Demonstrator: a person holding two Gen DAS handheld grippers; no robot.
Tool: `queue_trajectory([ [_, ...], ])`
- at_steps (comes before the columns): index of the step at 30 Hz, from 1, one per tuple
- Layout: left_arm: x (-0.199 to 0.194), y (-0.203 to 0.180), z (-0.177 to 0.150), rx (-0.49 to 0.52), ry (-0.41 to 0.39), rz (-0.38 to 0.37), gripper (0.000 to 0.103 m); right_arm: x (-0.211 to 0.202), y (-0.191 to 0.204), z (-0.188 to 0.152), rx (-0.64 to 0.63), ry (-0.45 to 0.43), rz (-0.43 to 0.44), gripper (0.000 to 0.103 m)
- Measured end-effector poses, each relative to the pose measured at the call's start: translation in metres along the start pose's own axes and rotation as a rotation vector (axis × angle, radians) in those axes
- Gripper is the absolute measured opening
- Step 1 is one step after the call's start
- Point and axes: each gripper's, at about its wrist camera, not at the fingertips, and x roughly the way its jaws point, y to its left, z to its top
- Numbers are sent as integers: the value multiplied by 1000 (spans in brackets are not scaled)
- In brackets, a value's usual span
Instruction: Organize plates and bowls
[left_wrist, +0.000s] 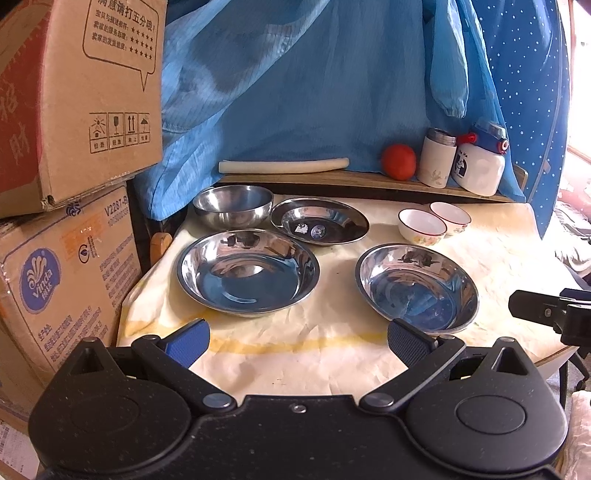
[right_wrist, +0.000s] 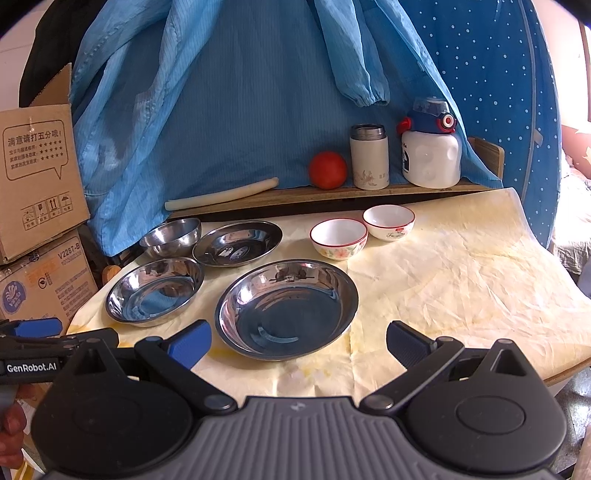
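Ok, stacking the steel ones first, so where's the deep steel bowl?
The deep steel bowl sits back left on the table, beside the stickered steel plate.

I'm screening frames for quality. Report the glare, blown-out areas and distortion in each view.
Left wrist view: right edge blown out white, steel plates mirror blue cloth, cardboard boxes bow from fisheye. Right wrist view: bright wash on the table cover, blown-out right edge, dark rounded corners; focus sharp throughout.

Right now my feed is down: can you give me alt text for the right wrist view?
The open right hand-held gripper hovers at the table's near edge, just short of a large steel plate. Behind lie two more steel plates, a steel bowl and two white ceramic bowls. A back ledge holds a tomato and two flasks.
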Motion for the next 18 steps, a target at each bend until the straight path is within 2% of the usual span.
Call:
queue_trajectory([
  [6,8,10,-4,-22,63,-55,102,9,0,5,0,15,2,103],
  [13,20,26,-3,-85,124,-50,102,18,3,9,-6,28,11,103],
  [18,28,30,4,-121,140,-14,102,30,3,18,-28,49,33,103],
])
